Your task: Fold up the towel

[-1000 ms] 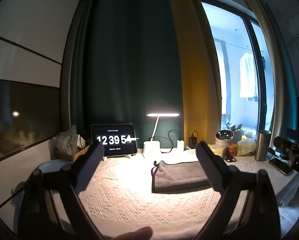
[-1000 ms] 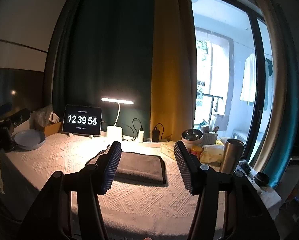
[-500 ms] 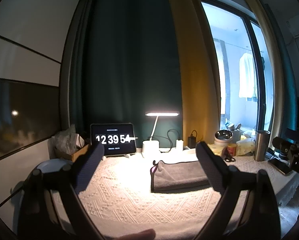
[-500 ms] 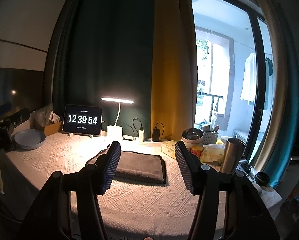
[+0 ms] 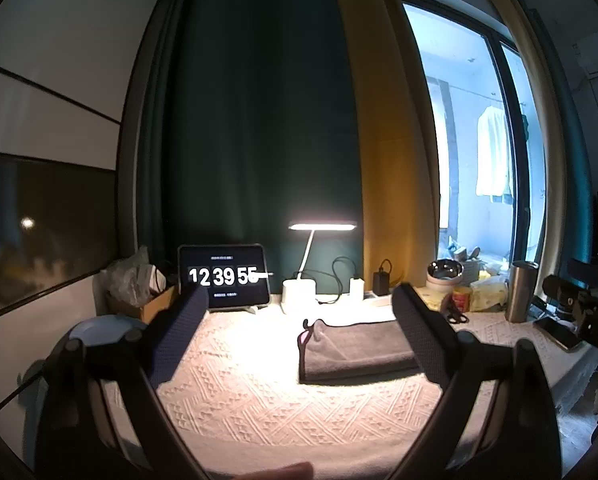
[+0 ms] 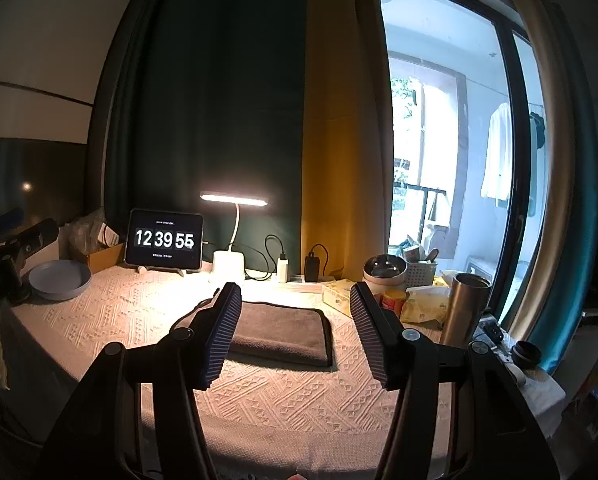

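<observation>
Towel (image 6: 279, 334) is a grey, already folded rectangle lying flat on the bench (image 6: 139, 320), on the knitted cover under the lamp (image 6: 234, 200); its long axis runs left-right across both views, parallel to the back edge; dark piped edge sits on its right side in the right wrist view, and a small pink tag pokes up at its left end (image 5: 307, 334) in the left wrist view; right gripper (image 6: 295, 340) is the better lined up: the towel sits straight ahead, framed between its two fingers, slightly toward the left finger; left gripper (image 5: 299, 344) sees the towel off to its right, with the right finger overlapping the towel's right end in the picture, so it would need to shift right to reach it; I can't say which is nearer in depth, both look well back and above the cloth; fingers on both are spread wide, holding nothing and touching nothing; judgement: fold looks done or nearly so, any next move is a forward-down reach to a towel edge.
</observation>
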A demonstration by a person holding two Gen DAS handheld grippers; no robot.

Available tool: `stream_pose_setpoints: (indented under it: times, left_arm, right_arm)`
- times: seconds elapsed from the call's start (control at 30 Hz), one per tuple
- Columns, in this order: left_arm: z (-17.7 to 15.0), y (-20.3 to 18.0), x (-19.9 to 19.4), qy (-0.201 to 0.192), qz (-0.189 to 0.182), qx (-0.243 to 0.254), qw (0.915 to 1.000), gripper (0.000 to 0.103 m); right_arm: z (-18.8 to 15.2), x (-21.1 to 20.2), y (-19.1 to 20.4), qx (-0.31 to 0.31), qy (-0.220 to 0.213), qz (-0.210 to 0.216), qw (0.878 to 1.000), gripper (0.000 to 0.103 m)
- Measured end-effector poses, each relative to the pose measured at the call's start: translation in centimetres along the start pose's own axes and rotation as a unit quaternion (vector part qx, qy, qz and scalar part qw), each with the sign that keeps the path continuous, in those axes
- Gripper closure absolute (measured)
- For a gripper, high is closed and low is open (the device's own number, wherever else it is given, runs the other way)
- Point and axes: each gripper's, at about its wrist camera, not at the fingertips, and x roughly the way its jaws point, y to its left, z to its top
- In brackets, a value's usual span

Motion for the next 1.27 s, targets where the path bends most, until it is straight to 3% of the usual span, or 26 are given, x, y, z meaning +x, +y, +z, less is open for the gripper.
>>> stream_pose_setpoints:
  times: [1.27]
  left_arm:
    - [-1.0, -1.0, 2.0, 0.018, -0.016, -0.005, 0.9997, 0.008]
  right_arm:
    - [-0.9, 2.5, -0.1, 0.020, 0.024, 0.019, 0.999, 0.043]
